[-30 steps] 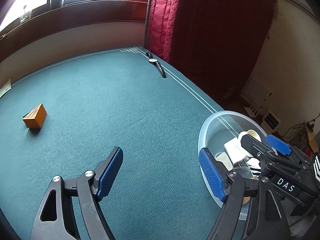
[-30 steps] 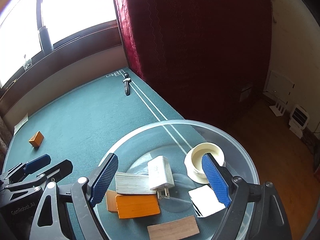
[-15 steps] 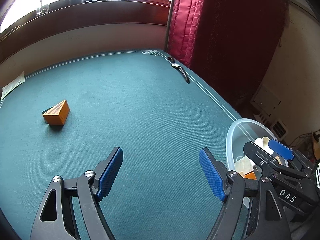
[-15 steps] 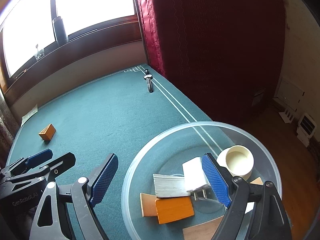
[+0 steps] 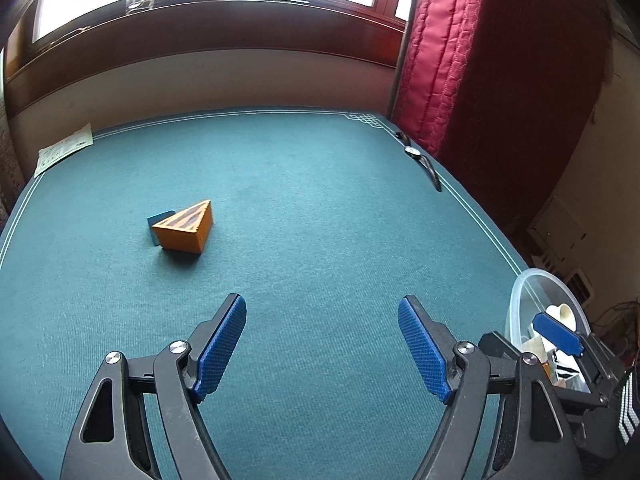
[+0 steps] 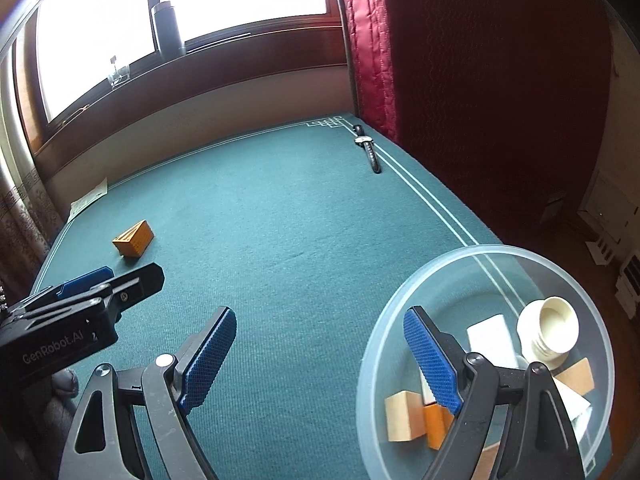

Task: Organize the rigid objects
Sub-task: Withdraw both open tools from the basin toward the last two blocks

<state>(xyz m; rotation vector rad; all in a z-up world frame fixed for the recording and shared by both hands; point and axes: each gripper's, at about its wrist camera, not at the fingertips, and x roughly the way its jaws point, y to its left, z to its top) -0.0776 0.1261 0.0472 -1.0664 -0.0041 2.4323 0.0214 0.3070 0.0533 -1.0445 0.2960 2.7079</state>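
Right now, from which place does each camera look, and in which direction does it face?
Left wrist: sits on the left gripper, faces across the green table toward the orange block; its open fingers show, the right gripper at the edge.
Right wrist: sits on the right gripper, above the clear bowl; open fingers show.
Both see block, watch, bowl.

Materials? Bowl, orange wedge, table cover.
Bowl: likely frosted translucent plastic; contents and the cover's white lines show through it.
Wedge: orange with a ribbed, dark-striped top, possibly printed plastic; unsure.
Cover: teal woven fabric, matte, with a fine ribbed texture.
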